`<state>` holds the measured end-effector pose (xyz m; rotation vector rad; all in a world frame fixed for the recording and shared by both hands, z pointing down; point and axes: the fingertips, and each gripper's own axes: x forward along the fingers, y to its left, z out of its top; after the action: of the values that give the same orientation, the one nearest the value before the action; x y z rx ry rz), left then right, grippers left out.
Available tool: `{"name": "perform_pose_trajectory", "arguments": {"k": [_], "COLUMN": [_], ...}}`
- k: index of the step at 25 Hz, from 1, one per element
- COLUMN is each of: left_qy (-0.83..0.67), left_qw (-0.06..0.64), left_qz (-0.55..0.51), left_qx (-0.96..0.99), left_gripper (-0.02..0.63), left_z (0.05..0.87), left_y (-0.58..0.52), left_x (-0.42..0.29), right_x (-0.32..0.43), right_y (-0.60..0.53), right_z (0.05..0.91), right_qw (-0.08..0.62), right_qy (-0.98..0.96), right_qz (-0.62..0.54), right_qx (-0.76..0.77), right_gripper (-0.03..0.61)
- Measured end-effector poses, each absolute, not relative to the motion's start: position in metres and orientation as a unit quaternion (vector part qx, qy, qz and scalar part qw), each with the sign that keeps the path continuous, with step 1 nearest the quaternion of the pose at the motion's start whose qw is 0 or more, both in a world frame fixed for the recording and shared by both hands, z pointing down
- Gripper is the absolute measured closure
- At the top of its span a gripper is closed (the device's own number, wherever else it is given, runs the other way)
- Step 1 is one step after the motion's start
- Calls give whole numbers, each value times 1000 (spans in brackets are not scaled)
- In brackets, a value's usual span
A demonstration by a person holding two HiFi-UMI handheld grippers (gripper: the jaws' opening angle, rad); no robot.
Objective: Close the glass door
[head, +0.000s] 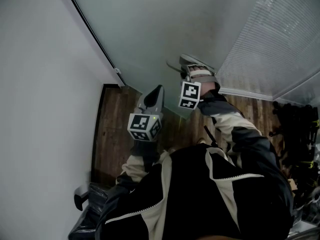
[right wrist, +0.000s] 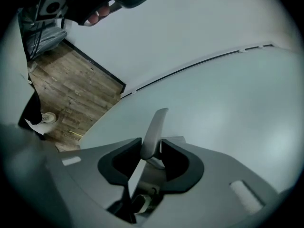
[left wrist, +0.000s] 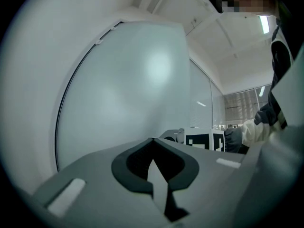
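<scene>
The frosted glass door (head: 175,19) fills the far side of the head view and meets the white wall (head: 45,84) along a thin black edge strip (head: 92,34). Its grey metal lever handle (right wrist: 156,127) stands between the dark pads of my right gripper (right wrist: 152,144), which looks shut on it, both pads touching its sides. In the head view my right gripper (head: 185,60) reaches up to the door with the handle (head: 172,65) at its tips. My left gripper (head: 156,90) hangs lower left, apart from the door (left wrist: 133,80), its jaws (left wrist: 152,141) shut on nothing.
Wooden floor (head: 117,129) lies below the door. A panel with white blinds (head: 280,39) adjoins the door on the right. Dark equipment (head: 300,129) is piled at the far right, and a black object (head: 85,204) sits by the wall at bottom left.
</scene>
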<state>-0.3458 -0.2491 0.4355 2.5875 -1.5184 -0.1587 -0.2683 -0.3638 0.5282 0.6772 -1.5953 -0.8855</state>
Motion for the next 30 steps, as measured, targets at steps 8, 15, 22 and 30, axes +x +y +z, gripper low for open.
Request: {"name": "perform_pose_trajectory", "arguments": {"k": [8, 15, 22, 30], "left_qy": [-480, -461, -464, -479], "left_qw": [81, 72, 61, 55], "left_qz": [-38, -24, -10, -7], "left_qx": [873, 884, 884, 876], "left_gripper": [611, 611, 611, 611], "left_z": [442, 441, 442, 428], "left_y": [-259, -269, -282, -320], "left_x": [-326, -307, -299, -276], "right_x": [-256, -238, -217, -195], "right_y": [-382, -423, -476, -550], "right_z": [529, 533, 539, 536], "right_qw": [567, 584, 615, 611], "right_qy": [-676, -647, -595, -575], "right_qz": [-365, -379, -411, -434], "right_qx": [298, 312, 315, 328], "right_gripper": [440, 443, 453, 457]}}
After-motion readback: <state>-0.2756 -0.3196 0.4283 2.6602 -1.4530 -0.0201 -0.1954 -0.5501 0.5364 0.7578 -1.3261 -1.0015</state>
